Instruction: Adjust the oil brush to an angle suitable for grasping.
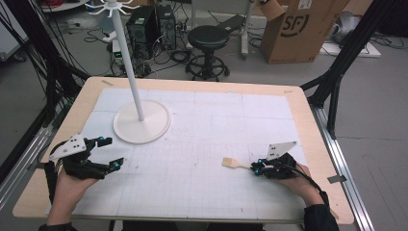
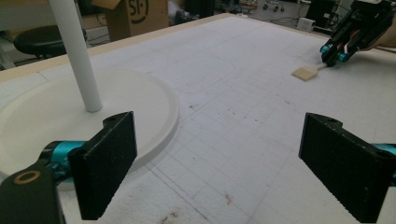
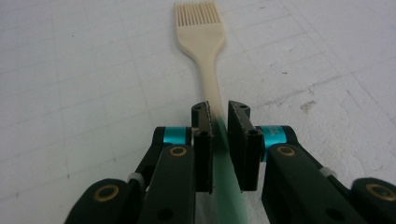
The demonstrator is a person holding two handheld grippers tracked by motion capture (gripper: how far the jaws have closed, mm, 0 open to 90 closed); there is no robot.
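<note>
Right gripper (image 3: 219,128) pinching brush (image 3: 201,32) handle, bristles ahead; left gripper (image 2: 219,158) spread wide, stand base (image 2: 154,100) just beside.

Cardboard box (image 1: 303,29) on floor, far beyond right gripper (image 1: 258,168): "SF" logo on its side. Same logo legible in left gripper view (image 2: 135,14).
</note>
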